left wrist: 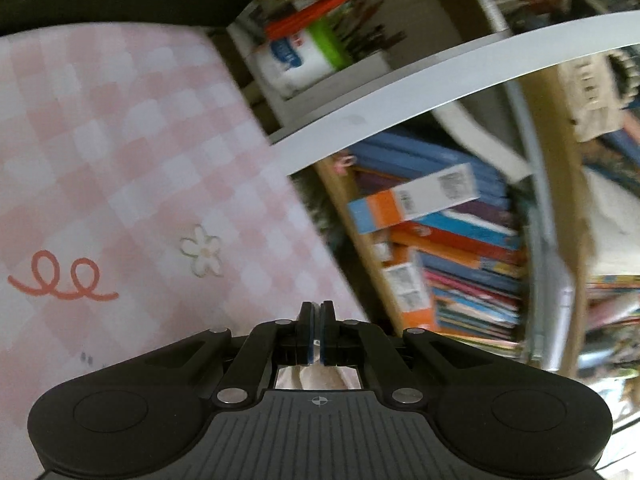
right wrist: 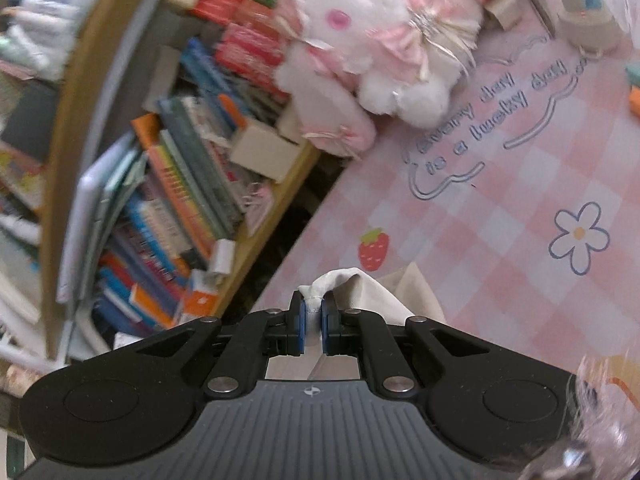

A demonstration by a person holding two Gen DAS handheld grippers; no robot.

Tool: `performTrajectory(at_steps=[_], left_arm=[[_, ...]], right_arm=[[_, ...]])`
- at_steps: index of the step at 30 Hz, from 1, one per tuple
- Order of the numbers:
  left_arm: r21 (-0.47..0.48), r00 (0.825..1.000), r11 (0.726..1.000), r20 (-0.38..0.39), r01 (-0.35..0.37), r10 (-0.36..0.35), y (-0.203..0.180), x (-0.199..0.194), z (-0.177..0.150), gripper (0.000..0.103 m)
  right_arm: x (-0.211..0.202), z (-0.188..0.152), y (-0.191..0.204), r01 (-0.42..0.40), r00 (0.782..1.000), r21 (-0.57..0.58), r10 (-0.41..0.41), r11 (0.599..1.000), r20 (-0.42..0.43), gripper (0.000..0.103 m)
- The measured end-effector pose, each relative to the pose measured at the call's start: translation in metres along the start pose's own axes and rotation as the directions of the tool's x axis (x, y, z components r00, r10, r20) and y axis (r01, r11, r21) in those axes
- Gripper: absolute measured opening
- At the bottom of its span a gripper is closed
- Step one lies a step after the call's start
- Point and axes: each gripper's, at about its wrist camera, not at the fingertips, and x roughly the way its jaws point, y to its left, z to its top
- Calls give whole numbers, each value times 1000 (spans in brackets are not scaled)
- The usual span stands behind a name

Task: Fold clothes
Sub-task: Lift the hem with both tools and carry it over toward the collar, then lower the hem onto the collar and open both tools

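My right gripper pinches a fold of the cream cloth over the pink bench, my left gripper is closed, seemingly on the same cloth, so next I must lay it flat.

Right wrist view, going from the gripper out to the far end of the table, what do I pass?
Right gripper clamping white cloth → strawberry print → lettering on the pink checked mat → white plush toy.
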Motion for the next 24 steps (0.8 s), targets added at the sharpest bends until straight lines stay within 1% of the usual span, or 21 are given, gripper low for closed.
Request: performTrajectory(at_steps=[1,2,3,4,6,7,8,9,10,11,12,13,15,17,18,21,22,24], left_arm=[[9,1000,1000,-8,-30,30,1,7,1,1],[34,997,997,-24,-76,77,1,14,-1,1],[61,992,991,-38,-120,123,0,22,-2,1],[87,987,985,-45,-148,153,-1,26,-3,2],[115,984,979,-38,-171,176,-5,30,-5,5],[120,984,979,-43,-168,174,-6,30,-5,6],[132,983,977,-55,-168,177,-7,29,-4,10],[145,981,975,-66,-170,181,-8,27,-4,12],[179,976,964,-62,-194,208,-11,22,-5,18],[213,970,952,-57,-218,235,-14,18,-7,24],[256,968,938,-34,-234,250,-20,13,-12,25],[299,968,925,-17,-234,250,-24,7,-20,25],[361,975,912,-29,-194,219,-37,2,-40,25],[397,981,908,-77,-134,178,-48,6,-63,25],[411,980,905,-108,-111,169,-53,11,-73,25],[473,964,879,-203,-57,172,-67,29,-105,25],[493,958,869,-227,-41,174,-70,34,-115,25],[513,949,858,-252,-35,189,-73,43,-127,25]], right_arm=[[7,0,-3,18,1000,11,-17,1000,-2,7],[15,0,-6,50,999,20,-49,999,-10,7],[23,0,-10,89,996,28,-88,996,-21,8],[30,-1,-13,129,991,31,-128,991,-30,9],[43,-3,-17,203,978,29,-201,979,-45,15],[45,-4,-17,216,975,27,-215,976,-47,16],[45,-4,-17,211,977,24,-210,977,-48,20],[44,-4,-16,197,979,21,-196,980,-54,30],[43,-5,-15,183,982,16,-181,983,-60,41],[41,-6,-13,167,984,8,-166,986,-68,44],[39,-7,-12,152,986,-2,-151,988,-76,44],[37,-9,-10,142,986,-13,-143,990,-87,45],[37,-13,-9,126,986,-26,-128,992,-110,46],[40,-16,-10,110,984,-22,-112,994,-136,46],[44,-18,-10,103,983,-19,-104,995,-151,46],[55,-21,-5,110,980,-46,-116,993,-160,47],[57,-21,-4,107,981,-52,-114,993,-155,50],[62,-20,-2,102,983,-35,-107,994,-149,55]])
